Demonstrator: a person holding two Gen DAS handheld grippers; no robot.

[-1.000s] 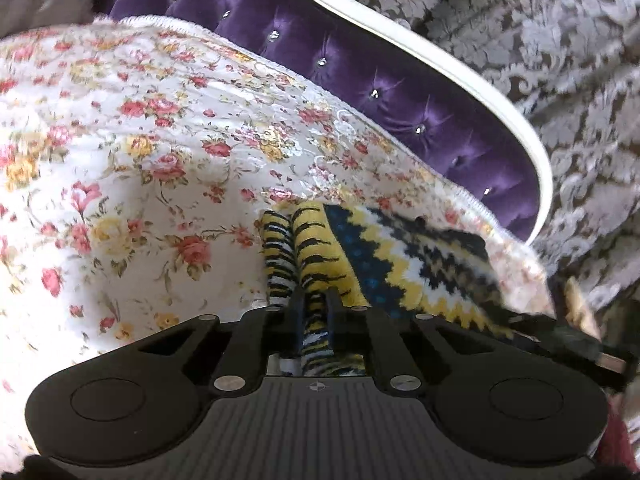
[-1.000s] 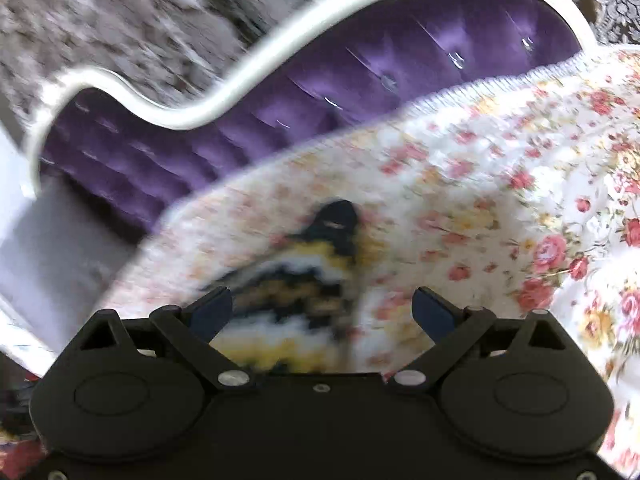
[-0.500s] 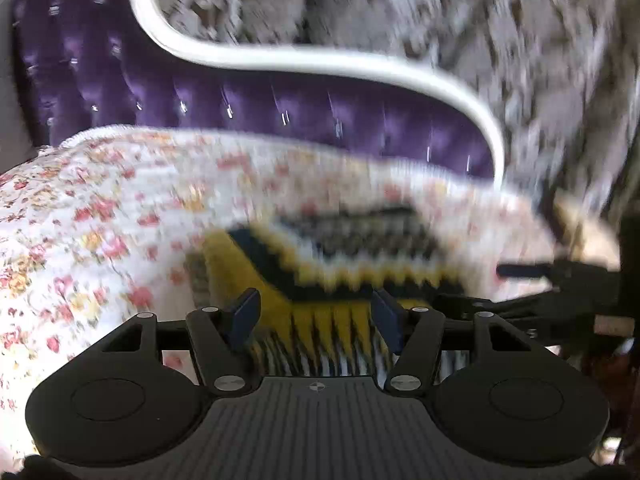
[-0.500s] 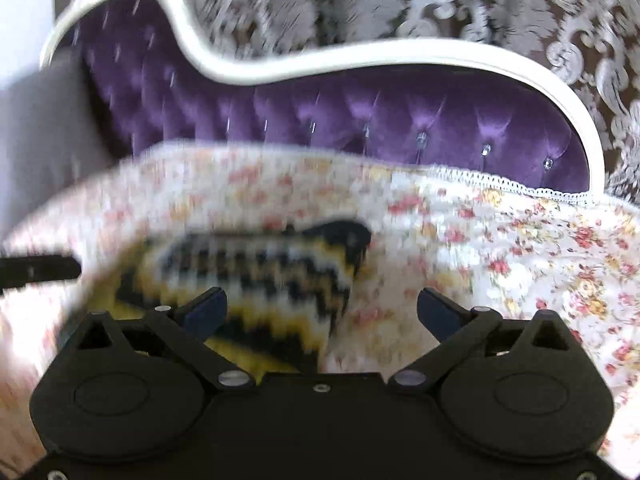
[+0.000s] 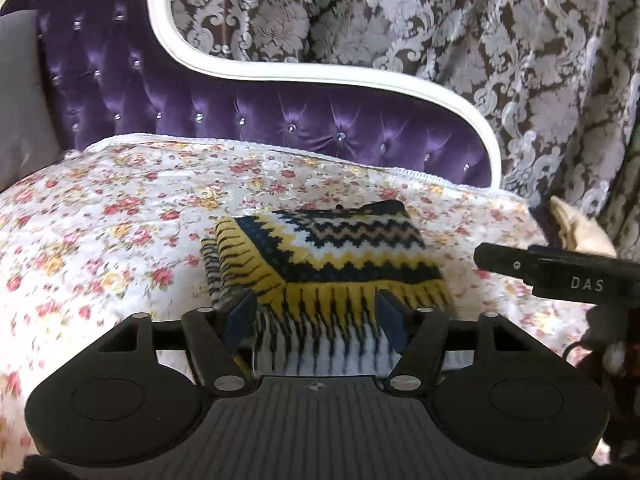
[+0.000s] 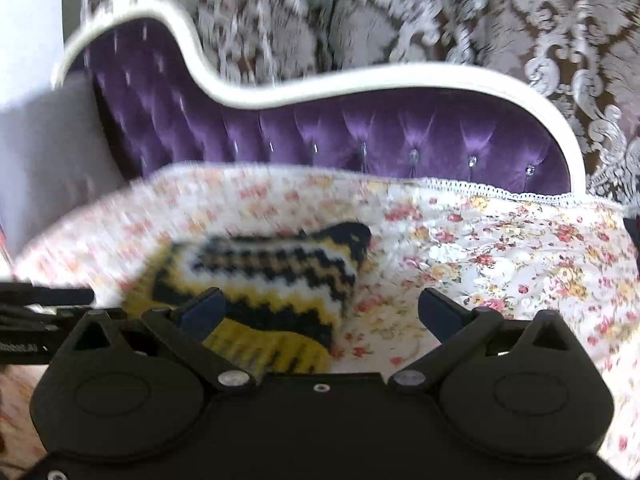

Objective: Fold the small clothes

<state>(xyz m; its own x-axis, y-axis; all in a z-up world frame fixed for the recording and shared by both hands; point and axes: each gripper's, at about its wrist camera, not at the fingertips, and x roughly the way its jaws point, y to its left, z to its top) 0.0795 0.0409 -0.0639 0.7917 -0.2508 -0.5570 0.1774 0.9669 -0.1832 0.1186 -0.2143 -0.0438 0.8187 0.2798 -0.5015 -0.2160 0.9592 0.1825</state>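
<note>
A folded knitted garment [image 5: 332, 256] in yellow, black, navy and white zigzags lies on the floral bedspread [image 5: 120, 220]. My left gripper [image 5: 316, 314] is open, its fingers standing either side of the garment's near edge, holding nothing. My right gripper [image 6: 320, 310] is open and empty; the garment [image 6: 276, 280] lies in front of its left finger, blurred in that view. The right gripper's body [image 5: 560, 272] shows at the right of the left wrist view, and the left gripper [image 6: 40, 300] at the left edge of the right wrist view.
A purple tufted headboard [image 5: 280, 116] with a white frame runs behind the bedspread. Patterned grey-brown curtains [image 5: 440, 20] hang behind it. A grey cushion [image 5: 20, 100] stands at the far left. A beige object [image 5: 580, 232] lies past the bed's right edge.
My left gripper let go of the garment's edge, opened and swung to face the headboard. My right gripper stayed open and turned to the right.
</note>
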